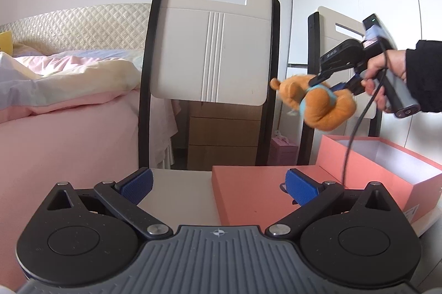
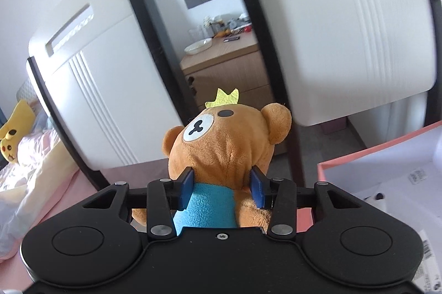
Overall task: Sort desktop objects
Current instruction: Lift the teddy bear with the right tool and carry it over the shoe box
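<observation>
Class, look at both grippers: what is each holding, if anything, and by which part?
The right gripper grips the plush bear at its neck, just above the blue shirt. The left gripper is open and holds nothing.

Both views are bright and evenly lit by soft daylight; the source lies outside the frames, and shadows are faint, as on the wall behind the white chair back [image 2: 110, 89]. Strong fisheye distortion bows straight lines toward the edges, with dark vignetting in the corners. The plush bear [image 1: 317, 100] is slightly motion-blurred in the left wrist view, and the nearer chair back [image 2: 345, 31] is soft in the right.
</observation>
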Demonstrator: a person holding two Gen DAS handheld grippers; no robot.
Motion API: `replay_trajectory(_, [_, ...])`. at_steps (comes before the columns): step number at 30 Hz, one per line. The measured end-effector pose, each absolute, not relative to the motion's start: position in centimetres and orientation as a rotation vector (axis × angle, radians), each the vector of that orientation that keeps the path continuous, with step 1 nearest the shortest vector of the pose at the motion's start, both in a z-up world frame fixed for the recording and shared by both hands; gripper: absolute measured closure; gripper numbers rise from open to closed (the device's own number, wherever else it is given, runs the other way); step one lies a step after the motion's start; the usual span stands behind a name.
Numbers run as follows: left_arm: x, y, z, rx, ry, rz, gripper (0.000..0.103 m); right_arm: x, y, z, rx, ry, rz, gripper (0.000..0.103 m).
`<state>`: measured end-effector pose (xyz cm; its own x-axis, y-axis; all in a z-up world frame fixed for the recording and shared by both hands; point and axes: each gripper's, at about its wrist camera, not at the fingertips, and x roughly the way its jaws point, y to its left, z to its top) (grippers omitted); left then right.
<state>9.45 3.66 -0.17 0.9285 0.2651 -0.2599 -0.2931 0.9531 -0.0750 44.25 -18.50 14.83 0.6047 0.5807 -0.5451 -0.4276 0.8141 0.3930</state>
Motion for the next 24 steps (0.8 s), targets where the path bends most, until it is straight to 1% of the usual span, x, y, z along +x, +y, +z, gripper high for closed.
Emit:
replay_trajectory(5, [9.7, 3.6, -0.4, -0.104, 0.266, 0.287, 0.000, 44.2, -23.5, 15.5, 0.245, 0.684, 0.522, 0.060])
replay_trajectory(12, [9.8, 3.5, -0.8, -0.099, 0.288, 0.288, 0.000, 45.3, -31.1, 14.8, 0.264, 0.665, 0.375, 0.060])
replay_trajectory(17, [9.9, 3.5, -1.1, -0.097, 0.306, 0.289, 0.000, 46.3, -35.9, 12.7, 0.284, 0.668, 0.288, 0.060])
replay_trajectory(24, [9.9, 3.7, -1.7, -0.103, 0.297, 0.292, 0.000, 47.7, -40.1, 9.3, 0.274, 0.710, 0.212, 0.060])
